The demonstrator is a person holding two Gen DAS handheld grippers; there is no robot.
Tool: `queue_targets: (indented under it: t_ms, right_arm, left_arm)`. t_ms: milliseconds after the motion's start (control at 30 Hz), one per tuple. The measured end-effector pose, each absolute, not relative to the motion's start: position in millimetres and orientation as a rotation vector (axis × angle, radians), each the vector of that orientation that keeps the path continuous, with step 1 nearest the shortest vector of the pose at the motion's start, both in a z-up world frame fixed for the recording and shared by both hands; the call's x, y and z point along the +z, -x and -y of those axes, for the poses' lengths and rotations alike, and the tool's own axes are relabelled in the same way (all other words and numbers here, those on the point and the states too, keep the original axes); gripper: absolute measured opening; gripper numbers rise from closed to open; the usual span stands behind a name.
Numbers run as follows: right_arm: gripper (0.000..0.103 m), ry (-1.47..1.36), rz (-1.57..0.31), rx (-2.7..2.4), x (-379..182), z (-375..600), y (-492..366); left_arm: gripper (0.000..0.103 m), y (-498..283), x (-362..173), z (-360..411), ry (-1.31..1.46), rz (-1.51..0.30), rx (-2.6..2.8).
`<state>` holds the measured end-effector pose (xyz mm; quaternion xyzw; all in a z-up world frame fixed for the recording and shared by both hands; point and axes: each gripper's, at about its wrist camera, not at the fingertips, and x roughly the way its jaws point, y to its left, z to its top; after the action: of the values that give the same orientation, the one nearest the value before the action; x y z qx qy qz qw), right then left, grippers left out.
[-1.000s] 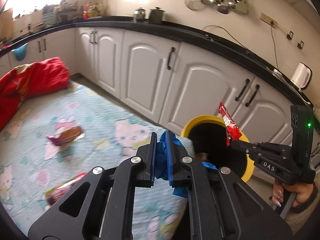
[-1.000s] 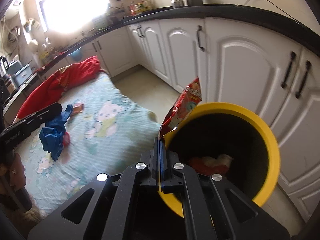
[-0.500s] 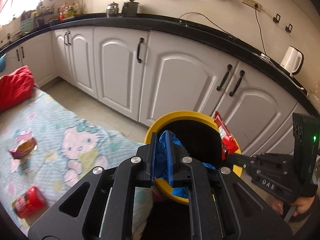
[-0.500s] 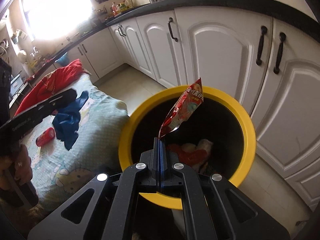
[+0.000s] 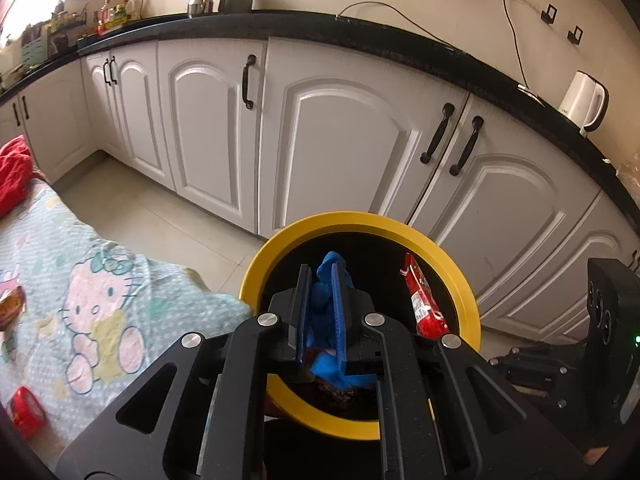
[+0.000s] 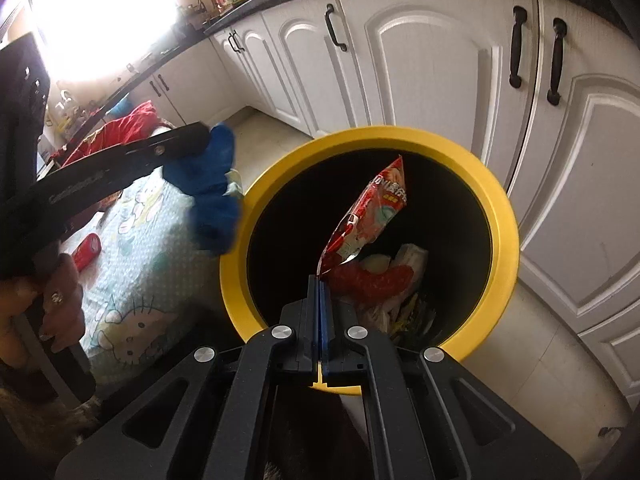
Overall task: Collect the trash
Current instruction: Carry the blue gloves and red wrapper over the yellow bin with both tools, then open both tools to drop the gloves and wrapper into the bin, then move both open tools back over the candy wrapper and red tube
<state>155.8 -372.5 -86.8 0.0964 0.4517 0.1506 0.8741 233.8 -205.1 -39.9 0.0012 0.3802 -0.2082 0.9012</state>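
Note:
A black bin with a yellow rim [image 5: 460, 276] [image 6: 504, 216] stands on the floor before white cabinets. My left gripper [image 5: 322, 276] is shut on a crumpled blue glove [image 5: 326, 308] and holds it over the bin's near edge. From the right wrist, that glove [image 6: 214, 184] hangs at the bin's left rim. My right gripper [image 6: 320, 280] is shut on the corner of a red snack wrapper [image 6: 368, 216], which stands up over the bin's mouth. The wrapper [image 5: 422, 304] also shows inside the rim in the left wrist view. Red and white trash [image 6: 380, 280] lies at the bin's bottom.
A bed with a cartoon-cat sheet [image 5: 100, 304] [image 6: 132, 312] lies left of the bin. On it are a small red can [image 5: 26, 412] [image 6: 86, 252], a brown wrapper [image 5: 10, 308] and a red blanket [image 5: 14, 172]. A person's hand [image 6: 52, 300] holds the left gripper's handle.
Both grippers moved from beside the bed to over the bin and lower. The blue glove now hangs at the bin's rim, and the red wrapper sits over its opening.

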Motion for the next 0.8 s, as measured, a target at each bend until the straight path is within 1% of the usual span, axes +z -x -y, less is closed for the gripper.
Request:
queue_targets:
  t_ms: [200, 233, 300, 333, 367, 433, 467, 500, 567, 600, 667, 767, 800]
  right_arm:
    - [0.001, -0.225, -0.962, 0.310, -91.8, 376.6, -157.1]
    - [0.001, -0.229, -0.962, 0.308, -92.2, 377.3, -157.3]
    - [0.001, -0.234, -0.964, 0.305, -92.4, 378.1, -160.0]
    - [0.004, -0.235, -0.964, 0.303, -92.0, 378.4, -160.4]
    - [0.009, -0.236, -0.963, 0.300, -91.9, 378.5, -160.5]
    - [0.040, -0.246, -0.954, 0.285, -90.7, 380.6, -159.9]
    - [0.043, -0.249, -0.949, 0.279, -89.9, 381.3, -159.1]
    - [0.044, -0.250, -0.946, 0.274, -89.2, 381.7, -158.7]
    - [0.044, -0.254, -0.944, 0.270, -88.3, 382.2, -158.3]
    - [0.047, -0.259, -0.940, 0.266, -87.1, 382.5, -157.7]
    - [0.049, -0.258, -0.932, 0.263, -84.4, 381.1, -156.6]
    - [0.051, -0.243, -0.911, 0.278, -77.6, 372.3, -154.5]
    - [0.052, -0.240, -0.904, 0.285, -75.8, 369.3, -154.8]
  left_arm:
    - [0.005, -241.8, -45.9, 208.9, 0.000, -0.804, -0.427]
    - [0.006, -243.4, -46.2, 209.8, 0.002, -0.806, -0.425]
    - [0.012, -246.1, -46.9, 210.1, 0.005, -0.810, -0.422]
    - [0.020, -247.0, -46.8, 210.0, 0.007, -0.810, -0.421]
    - [0.034, -247.7, -46.5, 209.3, 0.010, -0.809, -0.418]
    - [0.047, -247.5, -45.2, 206.7, 0.017, -0.803, -0.416]
    - [0.050, -247.2, -44.3, 204.7, 0.018, -0.800, -0.407]
    - [0.054, -247.7, -43.6, 203.0, 0.020, -0.800, -0.401]
    - [0.066, -247.9, -41.4, 195.2, 0.029, -0.797, -0.382]
    - [0.069, -247.8, -39.9, 190.1, 0.034, -0.795, -0.370]
    - [0.081, -246.7, -35.8, 177.9, 0.046, -0.784, -0.345]
    - [0.091, -243.8, -28.9, 158.4, 0.043, -0.761, -0.300]
    - [0.092, -243.1, -26.0, 150.3, 0.044, -0.753, -0.283]
